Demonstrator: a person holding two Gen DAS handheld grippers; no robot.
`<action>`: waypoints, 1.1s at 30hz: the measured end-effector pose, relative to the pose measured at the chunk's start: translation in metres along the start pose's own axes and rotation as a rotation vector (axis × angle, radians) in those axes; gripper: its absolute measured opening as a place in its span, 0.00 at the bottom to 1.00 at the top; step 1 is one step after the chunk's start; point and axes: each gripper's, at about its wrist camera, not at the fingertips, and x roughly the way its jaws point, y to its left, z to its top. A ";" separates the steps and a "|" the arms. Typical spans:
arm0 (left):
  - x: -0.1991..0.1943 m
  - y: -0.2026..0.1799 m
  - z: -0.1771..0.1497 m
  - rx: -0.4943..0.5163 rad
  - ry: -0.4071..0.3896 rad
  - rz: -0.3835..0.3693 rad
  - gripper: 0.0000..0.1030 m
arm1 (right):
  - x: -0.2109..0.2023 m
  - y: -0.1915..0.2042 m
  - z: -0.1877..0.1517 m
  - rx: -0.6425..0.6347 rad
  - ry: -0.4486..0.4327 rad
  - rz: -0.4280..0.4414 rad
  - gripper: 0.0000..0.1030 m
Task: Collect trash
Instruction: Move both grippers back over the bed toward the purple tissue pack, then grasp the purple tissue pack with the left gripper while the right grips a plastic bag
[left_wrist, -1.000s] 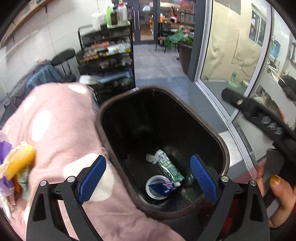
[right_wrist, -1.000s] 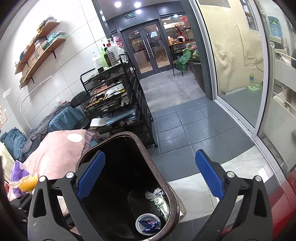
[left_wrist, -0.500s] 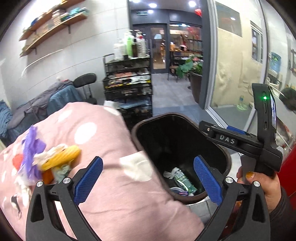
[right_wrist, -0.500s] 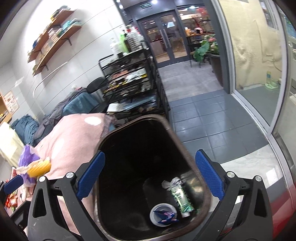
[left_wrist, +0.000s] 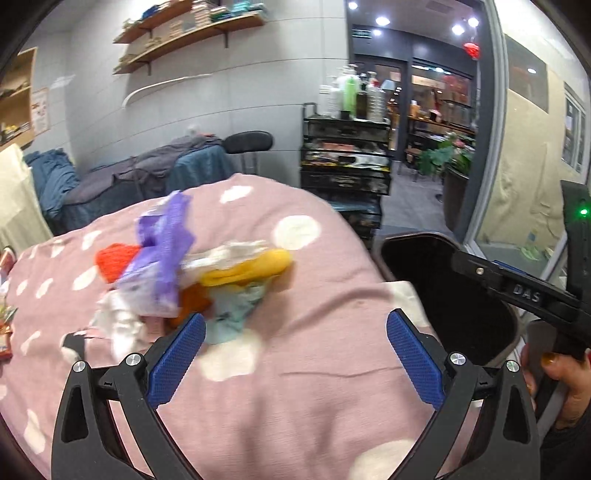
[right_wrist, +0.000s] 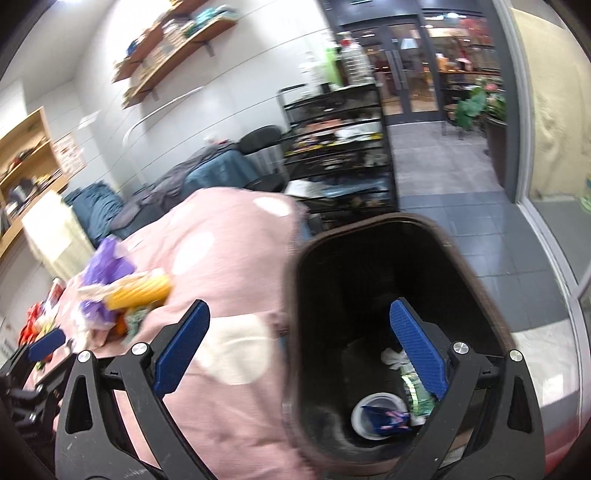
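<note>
The left gripper has its jaws spread wide with nothing between them, only pink spotted blanket below. The right gripper is likewise wide apart and empty, its left finger over the blanket and its right finger over the mouth of the bin.

Just past the left gripper's left fingertip, touching the blanket, lies the trash pile: a pale blue scrap nearest, then white tissue, an orange lump, a yellow piece that may be a corn cob, a crumpled purple bag and something red at the far side. It is blurred, so finer detail cannot be told.

This all looks light and mostly soft. The bag and tissue should crush flat and may slide or trail, so pinching a bunched fold seems safer than an edge. The yellow piece looks firmer; taking it across its middle would suit. The blanket is soft and could get caught in a low pinch.

Beyond and to the right of the left gripper stands the bin, already holding a white lid and wrappers.
</note>
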 end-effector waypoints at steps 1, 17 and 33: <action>-0.002 0.009 -0.002 -0.010 0.001 0.018 0.95 | 0.002 0.007 0.000 -0.014 0.008 0.015 0.94; -0.013 0.150 -0.034 -0.255 0.076 0.184 0.95 | 0.024 0.144 -0.003 -0.263 0.085 0.263 0.94; 0.037 0.126 -0.004 -0.059 0.142 0.110 0.95 | 0.072 0.196 0.011 -0.637 0.098 0.222 0.74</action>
